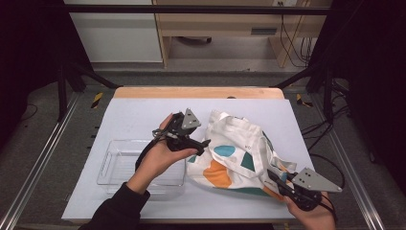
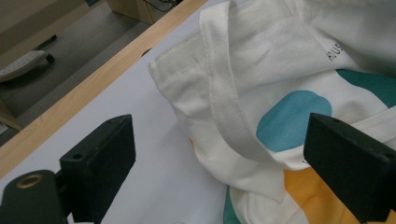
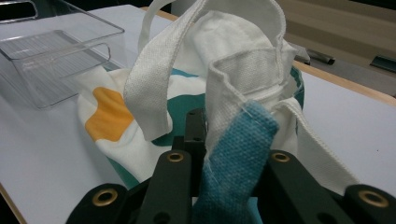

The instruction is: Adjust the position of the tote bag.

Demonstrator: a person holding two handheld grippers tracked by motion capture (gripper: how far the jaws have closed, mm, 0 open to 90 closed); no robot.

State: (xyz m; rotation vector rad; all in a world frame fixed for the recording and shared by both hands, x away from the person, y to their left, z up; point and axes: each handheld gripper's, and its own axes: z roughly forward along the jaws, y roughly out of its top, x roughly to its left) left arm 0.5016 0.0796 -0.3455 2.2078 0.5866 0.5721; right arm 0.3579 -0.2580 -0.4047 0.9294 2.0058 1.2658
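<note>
A white tote bag (image 1: 239,148) with teal and orange patches lies crumpled right of the table's middle. My left gripper (image 1: 198,146) hovers at the bag's left edge, held in a hand that comes in from below. In the left gripper view it (image 2: 219,140) stands open, and the bag's hem and a white strap (image 2: 229,107) lie between the jaws, untouched. My right gripper (image 1: 274,175) sits at the bag's near right corner. The right gripper view has it (image 3: 224,140) shut on a fold of teal cloth (image 3: 238,154) and white strap of the bag.
A clear plastic tray (image 1: 115,165) rests on the white table top (image 1: 139,115) left of the bag, under my left forearm, and it appears again in the right gripper view (image 3: 51,56). The table's wooden far edge (image 1: 196,92) runs behind the bag.
</note>
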